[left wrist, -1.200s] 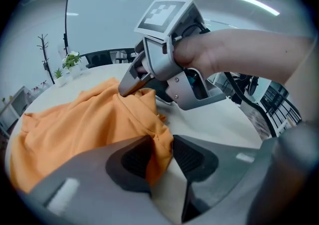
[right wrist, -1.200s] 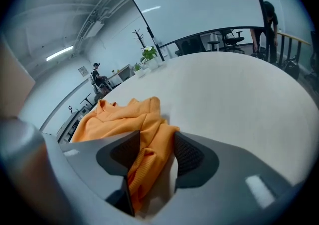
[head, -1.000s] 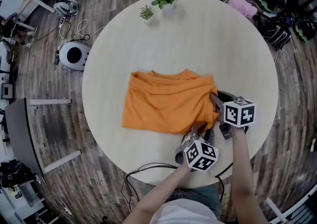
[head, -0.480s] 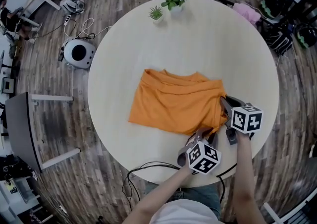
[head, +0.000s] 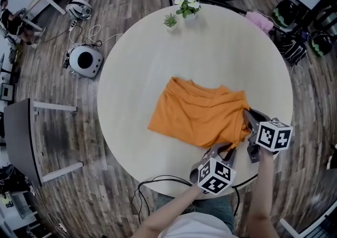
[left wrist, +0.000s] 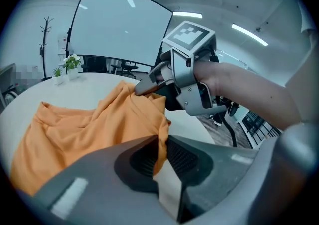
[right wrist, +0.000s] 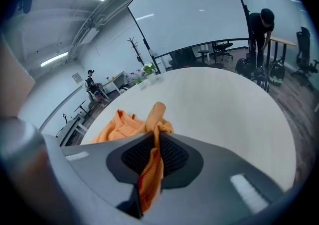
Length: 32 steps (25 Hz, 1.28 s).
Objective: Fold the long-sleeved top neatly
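Orange long-sleeved top [head: 202, 116] lies rumpled and partly folded on the round pale table [head: 142, 63], toward its near right side. Left gripper [head: 225, 150] has its jaws clamped tight on the top's near right corner. Right gripper [head: 246, 117] is pinched closed on the right edge just beyond. Both 2 grippers sit near each other. Small flowering plant [head: 188, 4] stands at the far rim.

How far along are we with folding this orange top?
Done: the orange top lies on the round table as a compact, rumpled block, with no sleeve seen sticking out. In hand: the left tongs and right tongs are both shut on its right-hand edge. Left: probably carrying that edge across for another fold, then smoothing the wrinkles.
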Available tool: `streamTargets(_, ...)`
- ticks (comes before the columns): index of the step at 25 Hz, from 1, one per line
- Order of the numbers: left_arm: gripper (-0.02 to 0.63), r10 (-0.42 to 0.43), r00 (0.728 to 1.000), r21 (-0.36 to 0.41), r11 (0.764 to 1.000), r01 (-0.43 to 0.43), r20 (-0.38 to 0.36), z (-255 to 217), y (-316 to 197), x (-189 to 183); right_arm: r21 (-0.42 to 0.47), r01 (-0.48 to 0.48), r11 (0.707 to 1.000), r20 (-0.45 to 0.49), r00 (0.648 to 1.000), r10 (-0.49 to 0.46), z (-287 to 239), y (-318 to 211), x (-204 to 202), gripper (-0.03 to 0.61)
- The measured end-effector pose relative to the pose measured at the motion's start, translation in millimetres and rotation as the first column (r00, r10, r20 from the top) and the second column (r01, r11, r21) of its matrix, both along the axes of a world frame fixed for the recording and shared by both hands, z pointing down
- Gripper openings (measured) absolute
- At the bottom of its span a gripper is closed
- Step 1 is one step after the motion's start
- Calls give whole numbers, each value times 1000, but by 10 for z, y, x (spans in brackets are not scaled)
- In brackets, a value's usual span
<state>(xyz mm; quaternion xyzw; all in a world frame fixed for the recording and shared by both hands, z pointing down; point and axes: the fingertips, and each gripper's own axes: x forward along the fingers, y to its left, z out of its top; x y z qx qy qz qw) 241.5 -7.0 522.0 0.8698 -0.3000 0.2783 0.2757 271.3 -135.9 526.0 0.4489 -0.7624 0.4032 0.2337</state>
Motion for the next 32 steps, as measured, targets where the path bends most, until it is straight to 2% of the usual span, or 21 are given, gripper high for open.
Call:
streamTargets(5, 54, -65, 995, 23, 997, 67, -76, -280, -62, -254, 39, 11, 999, -2, 1000, -11, -283, -48, -223, 64)
streamTargets(11, 54, -179, 971, 42, 981, 188, -158, -567, -204, -772, 82, 47, 995, 16, 999, -49, -577, -172, -674, 64)
streamTargets(19, 55, -281, 943, 56, 954, 295, -179, -711, -302, -1448, 102, 127, 987, -26, 992, -125, -748, -304, -1362, 63)
streamTargets(28, 57, -402, 887, 6, 910, 415, -227, -641, -307, -2134, 63, 198, 978, -89, 977, -192, -581, -346, -2089, 63)
streamTargets(32, 61, -462, 853, -34, 883, 468, -244, -565, -346, -2449, 44, 210, 977, -127, 971, -203, -468, -401, -2383, 64)
